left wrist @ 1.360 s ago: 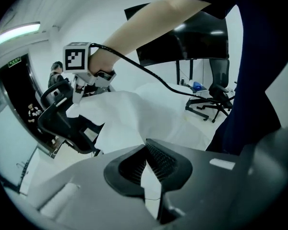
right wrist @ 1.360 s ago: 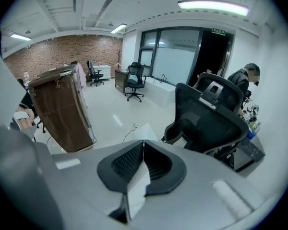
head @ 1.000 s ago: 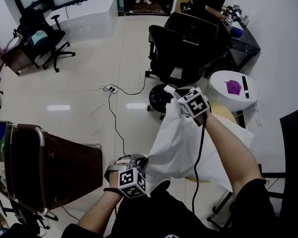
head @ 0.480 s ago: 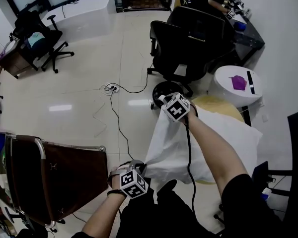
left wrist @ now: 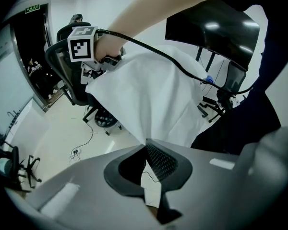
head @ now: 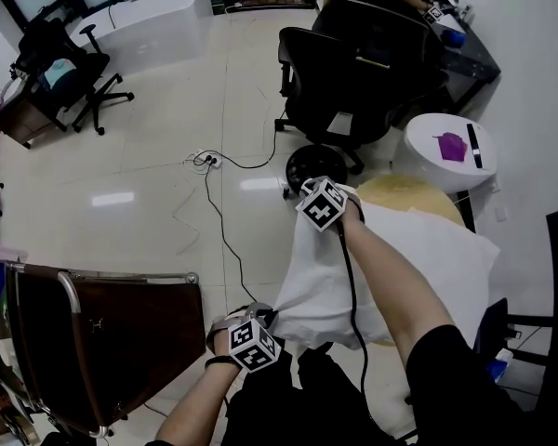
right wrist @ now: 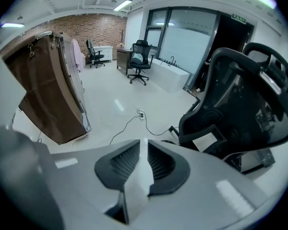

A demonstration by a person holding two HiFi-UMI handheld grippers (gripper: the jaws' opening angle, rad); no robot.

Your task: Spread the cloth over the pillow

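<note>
The left tongs [left wrist: 146, 146] are clamped together on a corner of the white fabric cloth [head: 442, 260]. The right tongs [right wrist: 143, 152] have just been easing apart, with another cloth edge between their pads. The cloth stretches from one tongs to the other and drapes over the tan round pillow [head: 405, 191], whose bare rim shows just beyond the right tongs.

Cloth [head: 446, 254] is laid on the pillow [head: 400, 191]. From there, an office chair [head: 353, 72] is parked at 12, round table [head: 428, 170] at 1, cart [head: 121, 328] at 8, floor cable [head: 219, 216] at 10.
</note>
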